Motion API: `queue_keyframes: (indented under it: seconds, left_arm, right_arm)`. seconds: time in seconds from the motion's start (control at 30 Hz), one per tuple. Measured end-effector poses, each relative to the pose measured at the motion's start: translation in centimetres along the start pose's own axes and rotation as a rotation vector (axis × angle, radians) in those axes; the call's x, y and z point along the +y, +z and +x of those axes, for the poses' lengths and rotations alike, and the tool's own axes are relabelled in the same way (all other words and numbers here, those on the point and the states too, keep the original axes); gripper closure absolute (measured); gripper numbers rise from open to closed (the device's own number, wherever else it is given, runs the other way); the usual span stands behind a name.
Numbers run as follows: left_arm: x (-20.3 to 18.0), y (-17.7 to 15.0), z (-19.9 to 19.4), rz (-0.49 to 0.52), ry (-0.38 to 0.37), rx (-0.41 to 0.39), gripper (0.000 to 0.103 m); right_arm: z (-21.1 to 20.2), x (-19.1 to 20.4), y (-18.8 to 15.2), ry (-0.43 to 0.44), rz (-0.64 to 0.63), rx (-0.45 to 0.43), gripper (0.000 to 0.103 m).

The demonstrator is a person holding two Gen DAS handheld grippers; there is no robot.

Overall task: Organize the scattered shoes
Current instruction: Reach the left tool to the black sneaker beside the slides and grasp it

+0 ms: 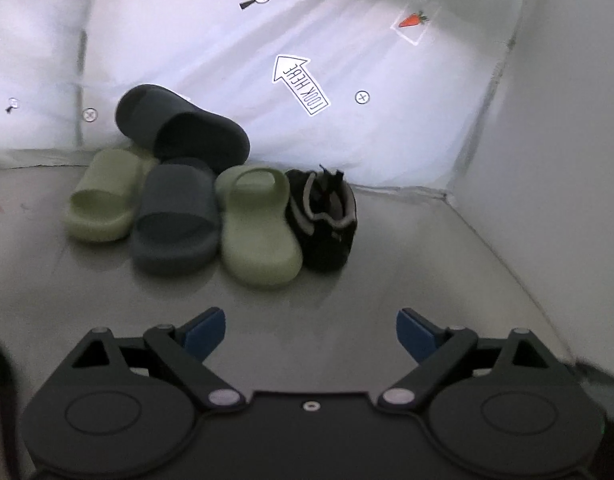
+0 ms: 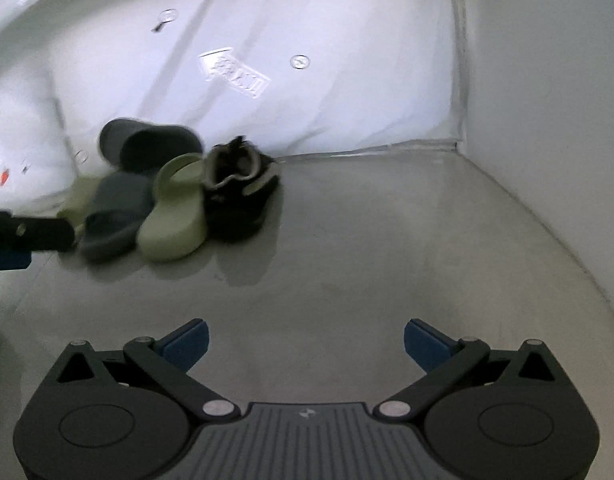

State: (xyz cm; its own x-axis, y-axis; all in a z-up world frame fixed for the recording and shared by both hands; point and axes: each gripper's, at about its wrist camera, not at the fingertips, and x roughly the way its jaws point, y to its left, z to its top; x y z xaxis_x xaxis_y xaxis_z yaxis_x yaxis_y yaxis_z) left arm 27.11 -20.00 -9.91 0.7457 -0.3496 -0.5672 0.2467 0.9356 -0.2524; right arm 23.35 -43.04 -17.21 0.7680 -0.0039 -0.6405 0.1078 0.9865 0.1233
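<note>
Several shoes lie bunched on the grey floor against a white sheet. One dark grey slide (image 1: 183, 130) leans up on the sheet behind the others. In front lie a green slide (image 1: 103, 196), a second dark grey slide (image 1: 177, 220), a green clog (image 1: 257, 228) and a black fuzzy shoe (image 1: 325, 220). The right wrist view shows the same pile at left, with the black shoe (image 2: 239, 196) and green clog (image 2: 175, 216) nearest. My left gripper (image 1: 311, 334) hangs open short of the pile. My right gripper (image 2: 306, 346) is open over bare floor, holding nothing.
A white sheet (image 1: 267, 80) with an arrow sticker, carrots and small marks rises behind the shoes. A white wall (image 1: 547, 160) closes the right side. Grey floor (image 2: 387, 240) stretches right of the pile. The left gripper's dark body (image 2: 23, 234) pokes in at the right view's left edge.
</note>
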Motion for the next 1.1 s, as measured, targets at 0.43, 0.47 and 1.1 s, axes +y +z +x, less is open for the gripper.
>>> queue_keyframes:
  seconds: [0.43, 0.47, 1.1]
  left_arm:
    - [-1.1, 8.8, 18.3, 0.069, 0.020, 0.067, 0.049]
    - [-1.3, 9.0, 19.2, 0.084, 0.024, 0.076, 0.051]
    - [-3.5, 4.7, 17.2, 0.162, 0.019, 0.117, 0.090]
  right_arm:
    - [11.9, -2.3, 5.6, 0.011, 0.033, 0.060, 0.000]
    - [12.5, -2.4, 5.8, 0.010, 0.036, 0.065, 0.000]
    - [8.9, -4.5, 5.0, -0.071, -0.003, 0.060, 0.000]
